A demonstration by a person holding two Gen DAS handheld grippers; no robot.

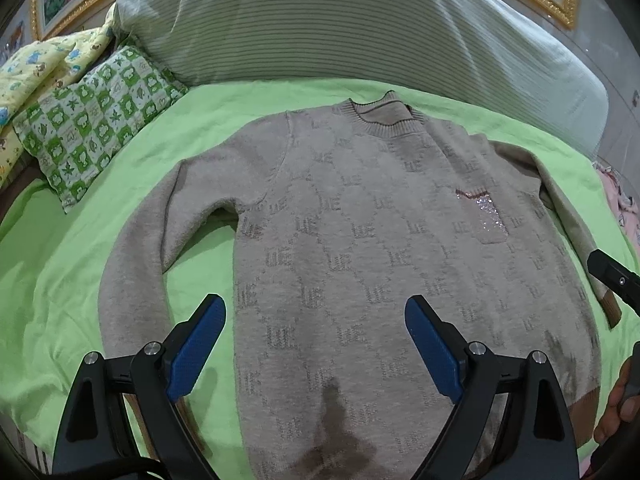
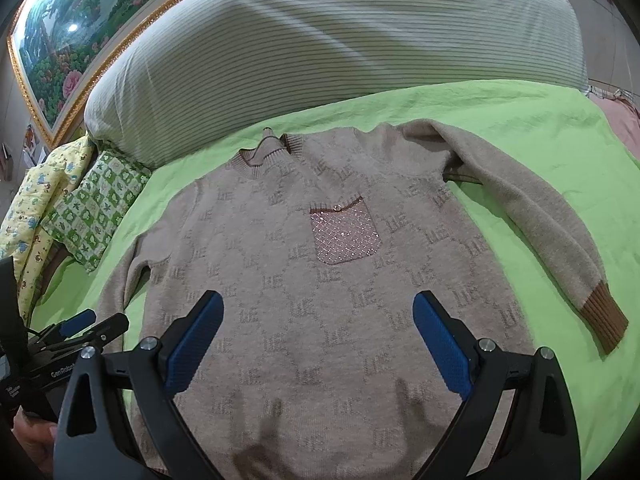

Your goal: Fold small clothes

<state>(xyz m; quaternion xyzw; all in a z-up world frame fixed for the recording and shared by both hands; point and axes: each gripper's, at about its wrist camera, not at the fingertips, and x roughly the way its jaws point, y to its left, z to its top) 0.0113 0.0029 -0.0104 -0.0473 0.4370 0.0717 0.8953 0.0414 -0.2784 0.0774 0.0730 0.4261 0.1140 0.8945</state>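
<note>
Lying flat on green bed sheet (image 1: pixel 80 264), beige sweater (image 1: pixel 360 240) face up; left hand-held gripper (image 1: pixel 316 344) and right hand-held gripper (image 2: pixel 318 340) both spread above it, holding nothing.

Left tongs (image 1: pixel 316 336) & right tongs (image 2: pixel 318 334) — both w/ jaws spread wide, nothing gripped, side by side, pointing fwd.

green bedsheet (image 1: pixel 80 264) | striped bolster (image 2: pixel 340 44) behind | checked pillow (image 1: pixel 96 128) left | gold-framed painting (image 2: pixel 60 36) on wall
</note>
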